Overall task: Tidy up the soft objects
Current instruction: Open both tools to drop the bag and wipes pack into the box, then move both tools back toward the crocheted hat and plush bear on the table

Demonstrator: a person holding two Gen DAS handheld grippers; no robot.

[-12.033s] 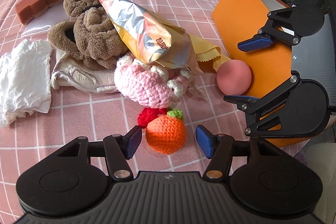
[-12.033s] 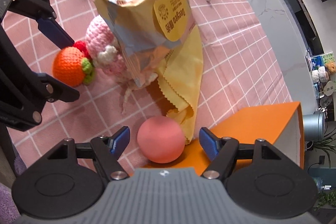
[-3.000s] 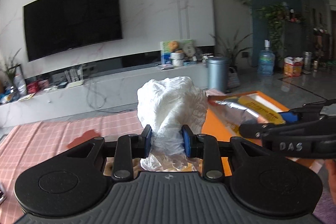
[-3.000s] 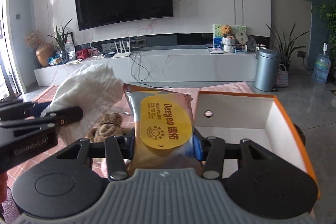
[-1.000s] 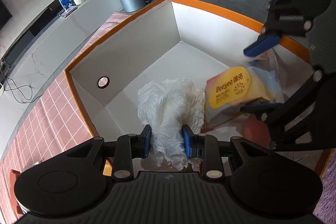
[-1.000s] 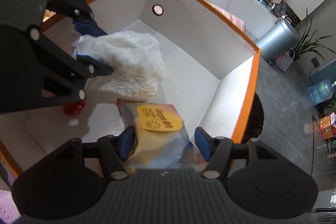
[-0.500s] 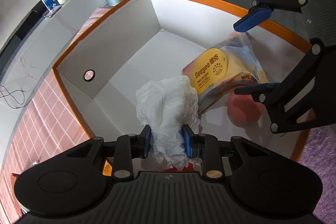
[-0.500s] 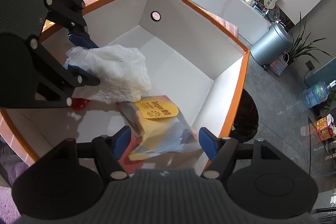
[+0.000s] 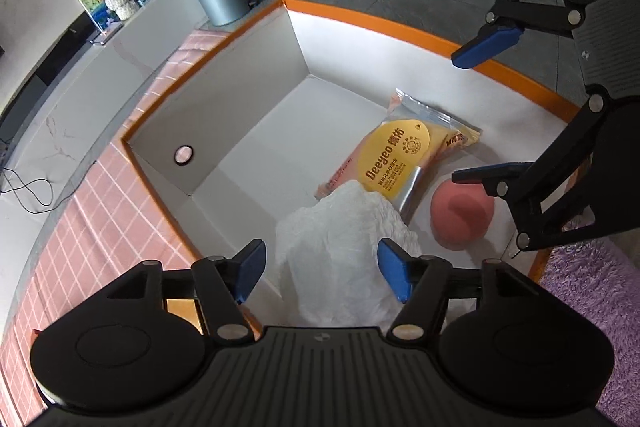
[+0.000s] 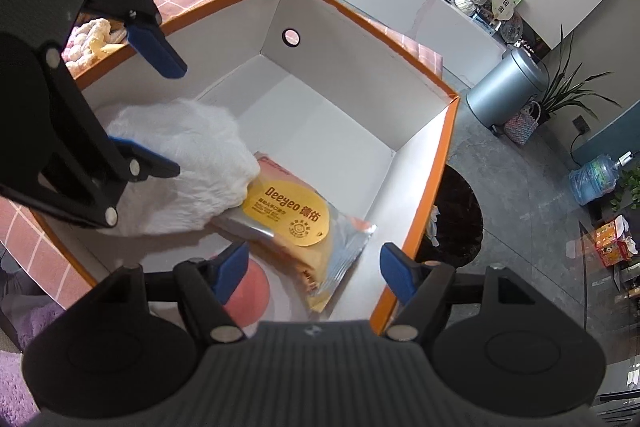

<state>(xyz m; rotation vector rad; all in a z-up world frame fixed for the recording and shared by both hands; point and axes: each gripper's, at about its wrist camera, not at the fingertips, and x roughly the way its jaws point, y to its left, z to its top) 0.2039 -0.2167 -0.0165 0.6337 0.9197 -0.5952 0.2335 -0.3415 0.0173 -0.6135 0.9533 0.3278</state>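
Soft objects are seen gathered inside the orange box, which serves as the landmark. A white crumpled cloth lies on the box floor by the near wall, between the blue pads of the left gripper, whose jaws are opening and no longer press on it. A wipes packet with a yellow label lies flat toward the middle of the box floor, its end tucked under the cloth. A pink ball rests beside the packet. The right gripper is held spread above the packet, gripping nothing.
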